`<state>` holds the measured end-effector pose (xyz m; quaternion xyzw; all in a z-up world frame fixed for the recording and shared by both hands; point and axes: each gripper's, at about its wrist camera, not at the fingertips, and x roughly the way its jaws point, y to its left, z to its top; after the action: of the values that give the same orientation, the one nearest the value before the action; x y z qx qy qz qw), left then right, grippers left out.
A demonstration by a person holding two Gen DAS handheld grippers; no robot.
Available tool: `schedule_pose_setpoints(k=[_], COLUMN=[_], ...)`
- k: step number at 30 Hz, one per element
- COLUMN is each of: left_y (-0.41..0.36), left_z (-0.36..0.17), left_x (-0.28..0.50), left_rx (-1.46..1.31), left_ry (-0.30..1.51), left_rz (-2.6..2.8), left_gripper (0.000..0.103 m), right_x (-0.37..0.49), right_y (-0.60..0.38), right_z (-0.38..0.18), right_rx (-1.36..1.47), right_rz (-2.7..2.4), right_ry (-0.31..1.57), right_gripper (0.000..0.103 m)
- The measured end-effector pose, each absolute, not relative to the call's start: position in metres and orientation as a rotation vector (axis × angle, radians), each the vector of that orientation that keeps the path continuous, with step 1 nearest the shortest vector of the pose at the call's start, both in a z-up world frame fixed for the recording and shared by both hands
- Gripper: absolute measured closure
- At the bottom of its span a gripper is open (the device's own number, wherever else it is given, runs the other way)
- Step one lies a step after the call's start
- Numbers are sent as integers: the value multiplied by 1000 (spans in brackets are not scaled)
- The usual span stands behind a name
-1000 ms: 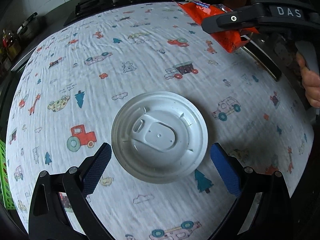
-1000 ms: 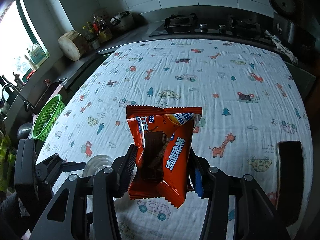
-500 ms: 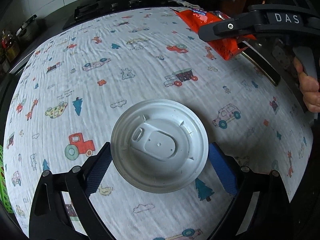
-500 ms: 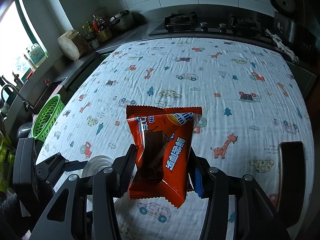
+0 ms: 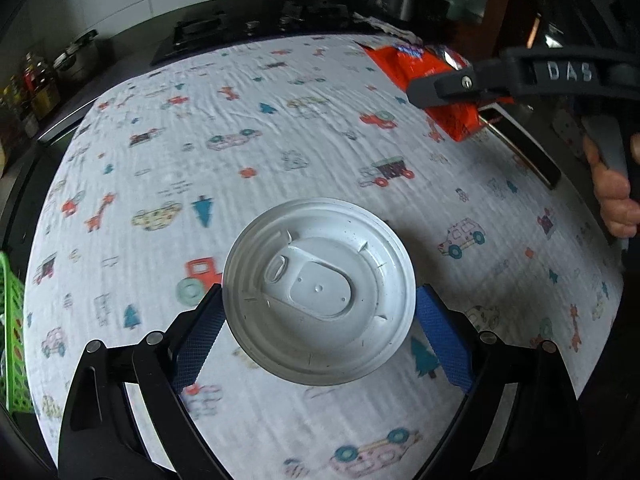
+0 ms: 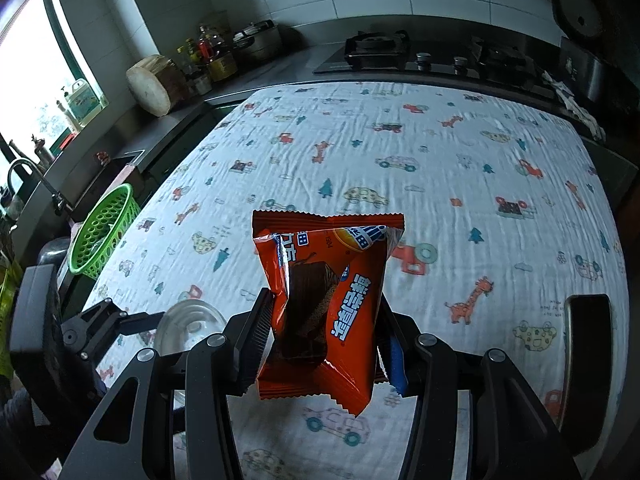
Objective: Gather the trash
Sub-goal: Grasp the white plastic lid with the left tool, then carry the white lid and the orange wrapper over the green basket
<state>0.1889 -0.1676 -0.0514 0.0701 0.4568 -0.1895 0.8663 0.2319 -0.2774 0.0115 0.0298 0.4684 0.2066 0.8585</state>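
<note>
A round white plastic lid [image 5: 332, 240] sits between the blue pads of my left gripper [image 5: 320, 300]. Both pads press on its rim and it is held just above the cartoon-print cloth [image 5: 240, 140]. In the right wrist view the same lid [image 6: 188, 320] shows at the lower left. My right gripper [image 6: 324, 308] is shut on an orange snack wrapper [image 6: 340, 280], which hangs upright above the cloth. From the left wrist view that wrapper [image 5: 404, 60] shows at the upper right, clamped in the right gripper [image 5: 440, 88].
A green plastic basket [image 6: 104, 232] stands off the cloth's left edge, beside a sink. A gas stove [image 6: 376, 48] runs along the back. A dark flat slab [image 6: 586, 360] lies at the cloth's right edge. A hand [image 5: 616, 196] grips the right tool's handle.
The left pads have drawn in onto the lid's rim. Lid and left gripper have shifted together over the cloth, now overlapping the red tractor print. The right gripper and wrapper have stayed put.
</note>
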Motion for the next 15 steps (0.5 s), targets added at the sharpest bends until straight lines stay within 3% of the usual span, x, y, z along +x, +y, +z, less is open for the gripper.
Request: schedule_pose_setpoints(k=[15], left_y=[-85], left_z=[-13], left_x=[170], left_rx=[77], left_ry=[874], left_rz=[-236], left_gripper=[11], right_x=[222], right_y=[-200], right_z=[27], right_rx=[-11], right_rz=[541], right_ry=[964], right_gripper=[55])
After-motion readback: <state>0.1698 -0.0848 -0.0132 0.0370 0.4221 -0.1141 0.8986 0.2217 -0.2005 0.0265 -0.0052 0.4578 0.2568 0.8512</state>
